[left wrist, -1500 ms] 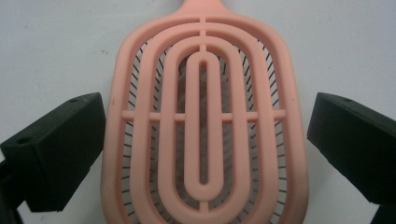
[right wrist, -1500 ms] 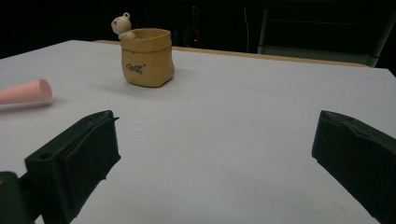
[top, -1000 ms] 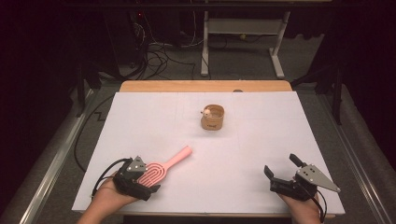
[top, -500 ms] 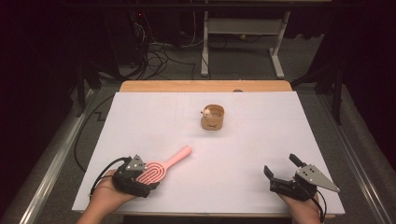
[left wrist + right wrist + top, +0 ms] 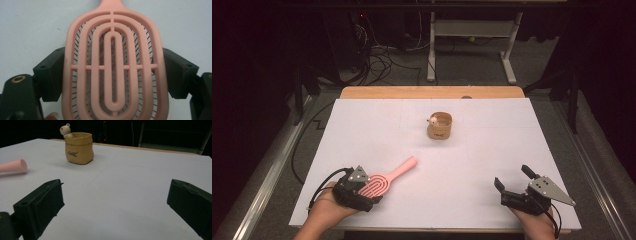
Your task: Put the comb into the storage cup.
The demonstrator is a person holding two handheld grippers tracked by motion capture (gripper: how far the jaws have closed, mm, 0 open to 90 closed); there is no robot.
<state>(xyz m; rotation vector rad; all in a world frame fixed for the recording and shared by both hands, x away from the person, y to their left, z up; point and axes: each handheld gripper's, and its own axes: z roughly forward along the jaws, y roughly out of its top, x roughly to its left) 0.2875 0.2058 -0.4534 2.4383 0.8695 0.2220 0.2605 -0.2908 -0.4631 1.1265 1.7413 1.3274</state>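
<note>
At seven o'clock on the white surface, nearest the bottom edge: the left claw, borne by a hand coming in from six. Pinching the pink hairbrush by its head, jaws having just been closing, one black pad against each long side of the slotted oval. Lying flat on the surface, head at the claw, handle stretching away toward two o'clock with its rounded end free. In the left gripper view: pink ribs, dark bristles showing through the slots.

At five o'clock, level with it and well apart: the right claw, resting low on the surface, jaws spread wide with bare white sheet between them, aimed toward eleven o'clock.

Farther out, a little toward twelve from the middle: a small tan pot, upright, standing alone, well apart from both claws. At its rim, on the ten o'clock side, a tiny bear figure peeping over.
</note>
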